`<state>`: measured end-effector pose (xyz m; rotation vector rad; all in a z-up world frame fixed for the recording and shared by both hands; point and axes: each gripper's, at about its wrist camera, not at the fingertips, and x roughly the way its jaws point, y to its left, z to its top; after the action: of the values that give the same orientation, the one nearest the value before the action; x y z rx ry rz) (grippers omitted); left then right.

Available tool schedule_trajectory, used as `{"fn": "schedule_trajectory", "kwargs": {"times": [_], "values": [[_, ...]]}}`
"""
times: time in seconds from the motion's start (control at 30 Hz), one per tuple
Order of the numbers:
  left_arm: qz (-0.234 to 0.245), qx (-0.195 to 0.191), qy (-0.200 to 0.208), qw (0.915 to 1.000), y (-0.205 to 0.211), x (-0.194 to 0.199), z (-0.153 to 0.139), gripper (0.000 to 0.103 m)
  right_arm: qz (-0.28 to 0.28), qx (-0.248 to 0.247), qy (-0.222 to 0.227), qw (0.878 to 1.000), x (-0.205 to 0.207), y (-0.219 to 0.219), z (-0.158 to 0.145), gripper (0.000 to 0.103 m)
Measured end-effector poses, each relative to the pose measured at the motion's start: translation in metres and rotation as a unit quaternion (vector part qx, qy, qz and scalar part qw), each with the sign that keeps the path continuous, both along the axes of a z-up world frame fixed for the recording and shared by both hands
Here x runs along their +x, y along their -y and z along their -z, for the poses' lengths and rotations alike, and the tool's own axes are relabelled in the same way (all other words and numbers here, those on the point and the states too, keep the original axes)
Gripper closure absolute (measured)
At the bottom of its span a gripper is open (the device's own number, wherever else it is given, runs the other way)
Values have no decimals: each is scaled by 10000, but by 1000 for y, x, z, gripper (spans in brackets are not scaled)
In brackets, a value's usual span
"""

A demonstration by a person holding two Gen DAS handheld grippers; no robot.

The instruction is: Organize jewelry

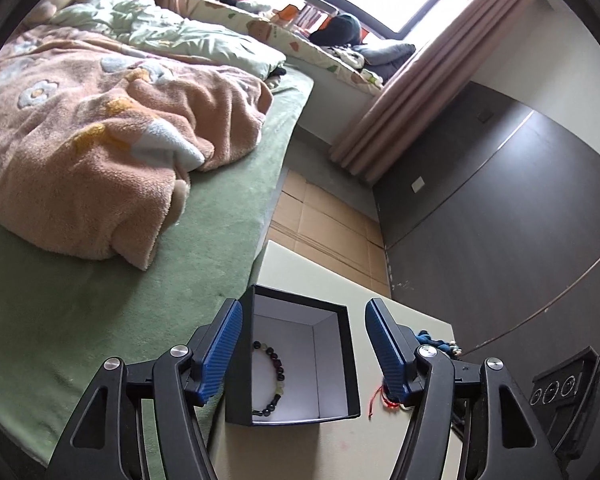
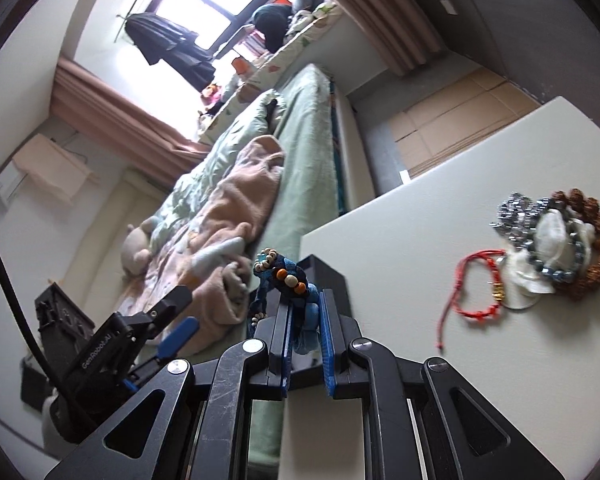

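Beyond both sets of jaws spreads the green-sheeted bed (image 1: 100, 320) with its pink fleece blanket (image 1: 100, 152). Under them lies the pale table (image 2: 480, 360). Between the spread jaws of the left gripper (image 1: 304, 350), which stand apart and hold nothing, sits the open black box (image 1: 296, 360), a beaded bracelet (image 1: 269, 376) lying inside. To the right of the right gripper (image 2: 305, 322) rests a heap of jewelry (image 2: 556, 240) and a red cord bracelet (image 2: 470, 292). Its jaws are clamped on a blue braided bracelet (image 2: 288, 276) with orange and white beads.
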<state>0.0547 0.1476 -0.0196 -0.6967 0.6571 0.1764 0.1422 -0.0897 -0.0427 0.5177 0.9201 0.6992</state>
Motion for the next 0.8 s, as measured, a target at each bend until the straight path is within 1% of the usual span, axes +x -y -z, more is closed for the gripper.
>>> {"fn": "schedule_trajectory", "kwargs": {"times": [0.07,0.13,0.17,0.2,0.23,0.27,0.3,0.37,0.47,0.53,0.57,0.7,0.8], "values": [[-6,9,31,10000,-2,0,-1,38,-75,45,-8,10000,1,-11,3,89],[31,97,54,9999,1,0,-3,38,-206,183,-18,9996,3,-24,8,88],[48,124,54,9999,2,0,-3,38,-291,130,-34,9995,4,-32,11,87],[81,118,67,9999,3,0,-3,38,-365,-5,-107,9993,7,-39,16,80],[110,120,69,9998,4,1,-3,38,-394,-100,-198,9990,9,-43,20,66],[128,142,53,9998,5,2,-3,38,-335,-111,-277,9990,11,-42,23,61],[154,179,18,9997,8,4,-3,38,-235,-68,-295,9993,11,-36,23,57],[216,174,-24,9996,11,6,-1,38,-92,-18,-316,9995,13,-24,21,55],[327,189,-57,9993,21,11,0,38,136,-55,-247,9996,12,2,12,47],[432,256,-58,9987,30,14,-1,38,316,-82,-200,9993,10,21,7,35],[476,278,-48,9985,34,15,-2,38,444,-79,-194,9988,9,32,4,33],[781,419,-70,9960,58,24,-3,38,929,49,-313,9952,8,79,2,32],[1133,482,-132,9923,82,36,-3,38,1269,-45,-400,9911,8,107,2,32]]}}
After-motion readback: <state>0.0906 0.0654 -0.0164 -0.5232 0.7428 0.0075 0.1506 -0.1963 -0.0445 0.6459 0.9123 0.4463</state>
